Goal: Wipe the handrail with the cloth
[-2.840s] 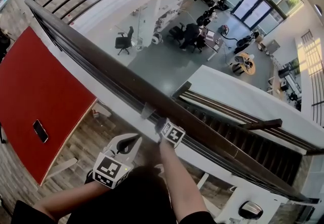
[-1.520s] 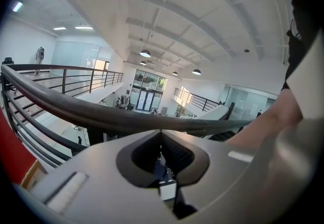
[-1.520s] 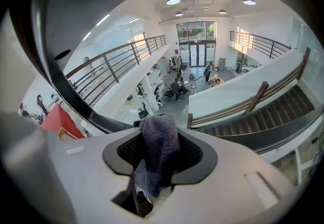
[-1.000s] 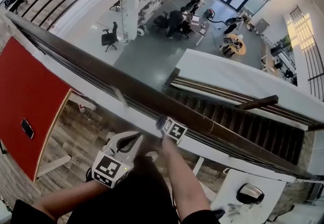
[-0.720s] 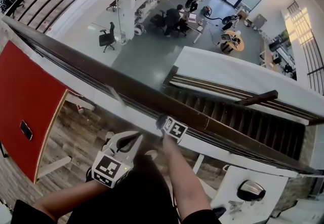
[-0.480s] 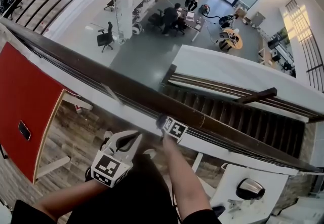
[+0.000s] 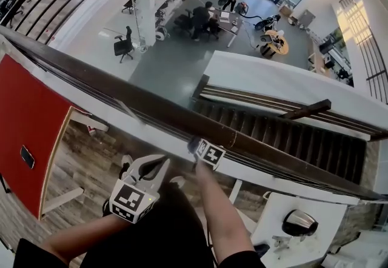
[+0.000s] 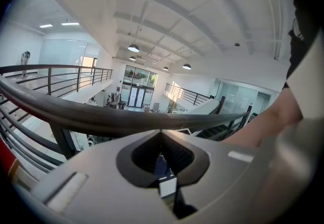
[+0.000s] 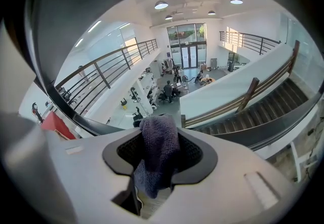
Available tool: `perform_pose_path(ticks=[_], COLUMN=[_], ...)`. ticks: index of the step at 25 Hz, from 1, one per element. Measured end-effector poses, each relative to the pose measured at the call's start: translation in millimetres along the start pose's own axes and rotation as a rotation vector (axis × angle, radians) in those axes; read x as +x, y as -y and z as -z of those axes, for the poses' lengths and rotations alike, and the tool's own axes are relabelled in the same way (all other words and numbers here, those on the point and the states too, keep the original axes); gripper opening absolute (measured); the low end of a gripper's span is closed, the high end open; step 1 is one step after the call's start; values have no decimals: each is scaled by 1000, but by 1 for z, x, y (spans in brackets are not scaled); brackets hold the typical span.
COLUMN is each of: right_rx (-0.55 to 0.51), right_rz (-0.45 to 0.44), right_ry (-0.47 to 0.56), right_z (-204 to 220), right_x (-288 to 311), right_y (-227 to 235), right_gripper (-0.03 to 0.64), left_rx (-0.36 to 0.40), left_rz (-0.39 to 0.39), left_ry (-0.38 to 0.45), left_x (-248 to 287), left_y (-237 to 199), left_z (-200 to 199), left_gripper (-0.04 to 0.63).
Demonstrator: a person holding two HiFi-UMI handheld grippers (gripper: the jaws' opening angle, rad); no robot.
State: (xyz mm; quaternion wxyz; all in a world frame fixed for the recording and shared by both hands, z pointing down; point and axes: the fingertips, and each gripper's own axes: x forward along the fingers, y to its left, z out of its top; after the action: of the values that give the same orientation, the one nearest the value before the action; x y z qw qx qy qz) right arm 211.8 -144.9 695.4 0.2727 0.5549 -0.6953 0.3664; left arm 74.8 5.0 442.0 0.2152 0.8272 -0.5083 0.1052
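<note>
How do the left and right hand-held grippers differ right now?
The right hand-held gripper is clamped on the dark cloth; the left hand-held gripper holds nothing. The right one is up at the handrail; the left one sits back from it, nearer the person's body. Both are shut.

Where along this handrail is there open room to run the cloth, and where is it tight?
The handrail is bare on both sides of the right tool: a long stretch toward the red table, another above the stairs. It's tightest on the person's side, where the shut left tool sits close to the right tool gripping the cloth.
</note>
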Motion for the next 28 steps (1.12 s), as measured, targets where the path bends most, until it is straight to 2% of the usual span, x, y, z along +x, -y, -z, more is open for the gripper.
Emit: perform_pose_path(ticks=[12, 19, 28], right_rx=[20, 11, 23], right_rz=[24, 28, 44], right_ry=[6, 18, 19], right_z=[1, 1, 5], right_x=[-9, -15, -22], right_y=[38, 52, 79], right_gripper=[152, 152, 152], left_rx=[23, -61, -75], left_rz=[26, -7, 2], left_ry=[-8, -7, -12], left_x=[11, 14, 21], left_y=[24, 23, 34], left_z=[2, 10, 15], left_gripper=[-2, -2, -2])
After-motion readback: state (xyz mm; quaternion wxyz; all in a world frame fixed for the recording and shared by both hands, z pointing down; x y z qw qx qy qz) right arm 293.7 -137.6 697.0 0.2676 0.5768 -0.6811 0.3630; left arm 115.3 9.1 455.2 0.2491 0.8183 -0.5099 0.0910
